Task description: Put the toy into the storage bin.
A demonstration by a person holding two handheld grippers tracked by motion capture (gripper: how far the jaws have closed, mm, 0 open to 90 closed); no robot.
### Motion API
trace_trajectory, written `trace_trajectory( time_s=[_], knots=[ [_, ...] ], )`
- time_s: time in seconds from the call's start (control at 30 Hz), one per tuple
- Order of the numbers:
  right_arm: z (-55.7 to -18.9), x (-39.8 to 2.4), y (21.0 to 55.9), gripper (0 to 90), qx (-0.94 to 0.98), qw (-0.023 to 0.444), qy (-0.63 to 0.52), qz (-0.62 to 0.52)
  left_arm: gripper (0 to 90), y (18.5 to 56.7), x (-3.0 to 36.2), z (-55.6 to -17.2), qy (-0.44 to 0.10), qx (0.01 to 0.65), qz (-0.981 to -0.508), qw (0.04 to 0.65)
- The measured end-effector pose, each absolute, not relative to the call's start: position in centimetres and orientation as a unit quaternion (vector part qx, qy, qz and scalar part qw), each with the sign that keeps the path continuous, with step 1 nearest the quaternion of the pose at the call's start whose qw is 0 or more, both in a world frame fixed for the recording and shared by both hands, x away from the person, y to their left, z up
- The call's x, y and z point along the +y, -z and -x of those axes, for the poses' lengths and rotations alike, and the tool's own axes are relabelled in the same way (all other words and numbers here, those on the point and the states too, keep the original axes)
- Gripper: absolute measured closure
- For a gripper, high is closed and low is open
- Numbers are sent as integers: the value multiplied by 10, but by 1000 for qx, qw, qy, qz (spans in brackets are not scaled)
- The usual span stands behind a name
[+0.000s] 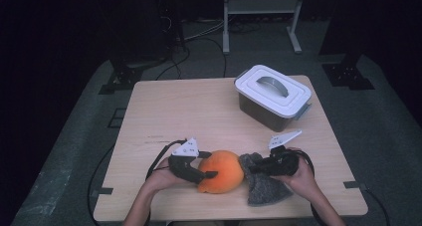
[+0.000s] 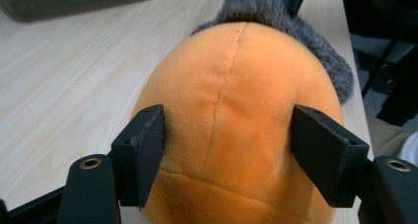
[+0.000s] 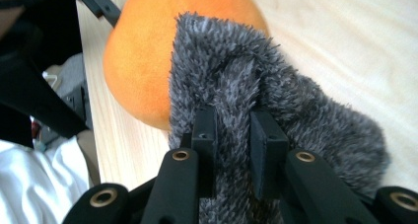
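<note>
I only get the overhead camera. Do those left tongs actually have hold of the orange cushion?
Observer: Yes. In the left gripper view the left tongs press the orange cushion from both sides.
Operator: And the grey furry cloth?
Observer: The right tongs pinch a raised fold of the grey cloth between their pads.
Operator: Do cushion and cloth touch?
Observer: Yes, the right gripper view shows the cloth draped against the cushion's side.
Operator: Anything on the cushion I can't make out?
Observer: A stitched seam runs down its middle.
</note>
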State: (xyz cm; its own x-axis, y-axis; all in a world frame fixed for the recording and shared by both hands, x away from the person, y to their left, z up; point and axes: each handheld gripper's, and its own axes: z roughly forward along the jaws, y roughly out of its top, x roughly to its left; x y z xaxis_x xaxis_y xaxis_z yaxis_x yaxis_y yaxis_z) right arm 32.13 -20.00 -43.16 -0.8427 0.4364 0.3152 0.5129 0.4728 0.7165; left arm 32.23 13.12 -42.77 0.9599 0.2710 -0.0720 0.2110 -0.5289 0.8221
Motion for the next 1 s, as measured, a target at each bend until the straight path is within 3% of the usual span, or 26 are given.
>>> trace_trajectory(
  time_s=[0.2, 0.57, 0.8, 1.0],
  knots=[
    [-317, -192, 414, 745, -837, 47, 478, 263, 306, 429, 128, -320, -33, 124, -878, 461],
    [-319, -191, 439, 738, -867, 65, 418, 265, 290, 431, 130, -320, -26, 125, -875, 468],
    [-321, -190, 417, 738, -842, 49, 470, 260, 288, 431, 125, -318, -20, 114, -876, 468],
    [-318, -184, 432, 737, -869, 75, 421, 248, 289, 431, 124, -315, -18, 99, -879, 467]
  ],
)
